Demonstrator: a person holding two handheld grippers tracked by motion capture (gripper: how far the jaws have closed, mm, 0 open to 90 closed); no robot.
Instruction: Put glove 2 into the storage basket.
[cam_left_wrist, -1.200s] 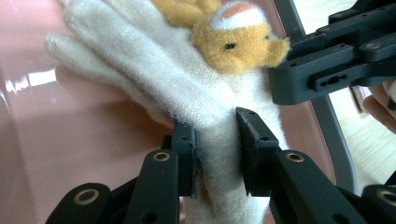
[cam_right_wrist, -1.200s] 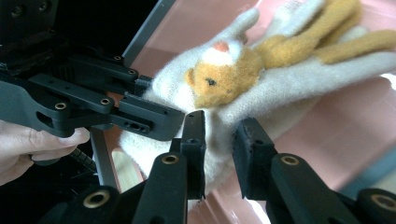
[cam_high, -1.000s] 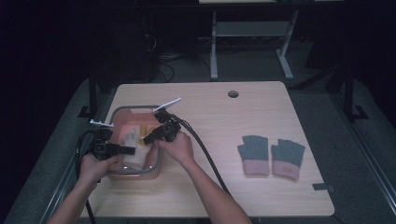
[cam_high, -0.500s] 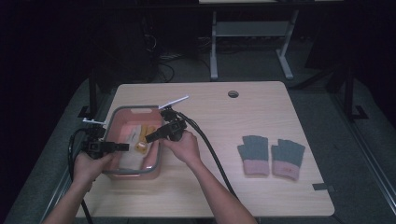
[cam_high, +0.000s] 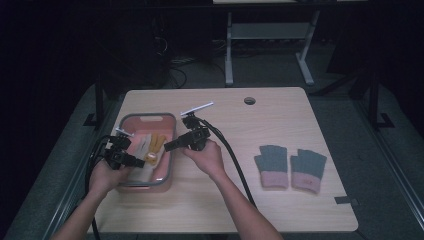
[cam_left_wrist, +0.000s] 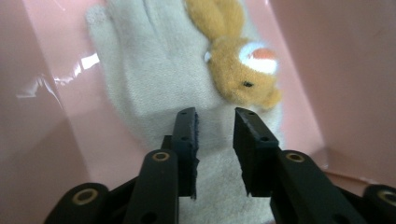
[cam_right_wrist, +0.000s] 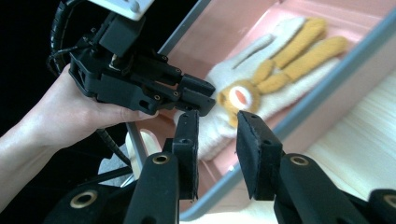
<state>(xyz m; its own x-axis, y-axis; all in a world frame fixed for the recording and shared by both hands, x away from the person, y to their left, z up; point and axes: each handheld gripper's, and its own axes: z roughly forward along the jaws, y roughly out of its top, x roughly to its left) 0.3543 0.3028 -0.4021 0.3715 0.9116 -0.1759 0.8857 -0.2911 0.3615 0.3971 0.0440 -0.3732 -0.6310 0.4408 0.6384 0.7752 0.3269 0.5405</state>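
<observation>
Release is what changed: a second ago your right gripper (cam_high: 169, 147) reached into the pink tray (cam_high: 147, 116) at the bunny glove (cam_left_wrist: 154, 93). Now it has drawn back over the tray's right rim, jaws parted and empty. The glove lies flat inside the tray, near the table's (cam_high: 280, 115) left edge, so that placement looks done. Your left gripper (cam_left_wrist: 215, 122) hovers just above the glove's cuff, jaws apart and gripping nothing. Count one tray, one bunny glove, and two grey gloves (cam_high: 272, 165) side by side toward the table's right edge, likely next.
</observation>
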